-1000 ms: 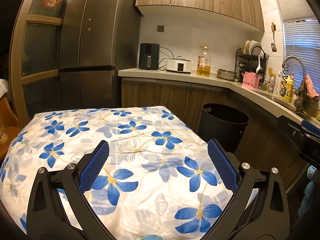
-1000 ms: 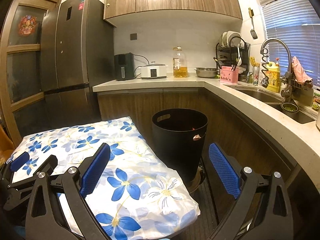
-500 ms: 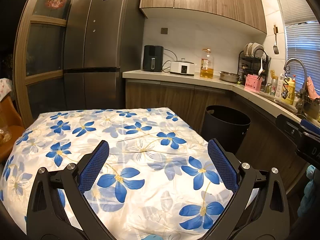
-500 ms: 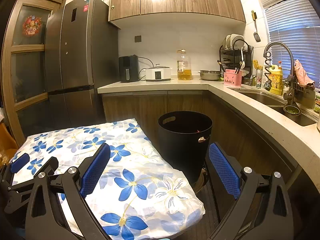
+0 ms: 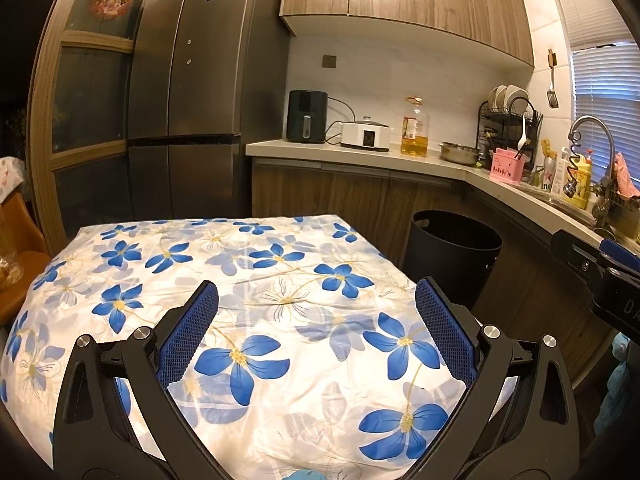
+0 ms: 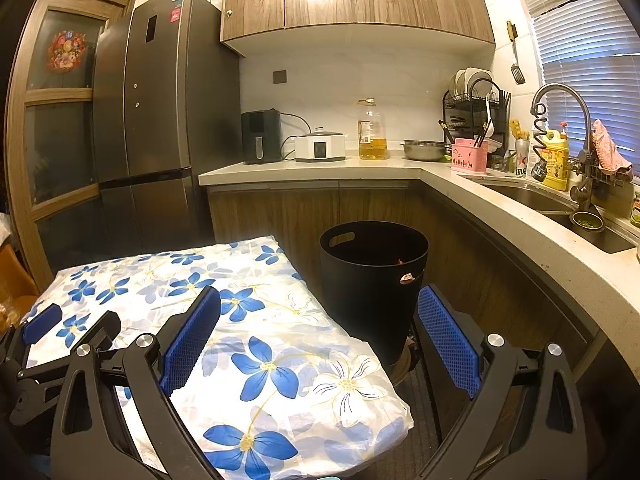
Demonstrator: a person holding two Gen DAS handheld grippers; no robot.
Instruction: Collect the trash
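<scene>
The left gripper (image 5: 316,320) hangs above the table (image 5: 280,272) with its blue-padded fingers (image 5: 188,332) spread wide, grasping nothing and touching nothing. The right gripper (image 6: 320,328) is likewise released, fingers (image 6: 448,336) far apart and empty, held over the table's right edge where the flowered cloth drops off. The black trash bin (image 6: 374,276) stands on the floor just beside the table, before the wooden cabinets; a small scrap of something shows inside near its rim. In the left view the bin (image 5: 452,256) sits beyond the table's far right corner
</scene>
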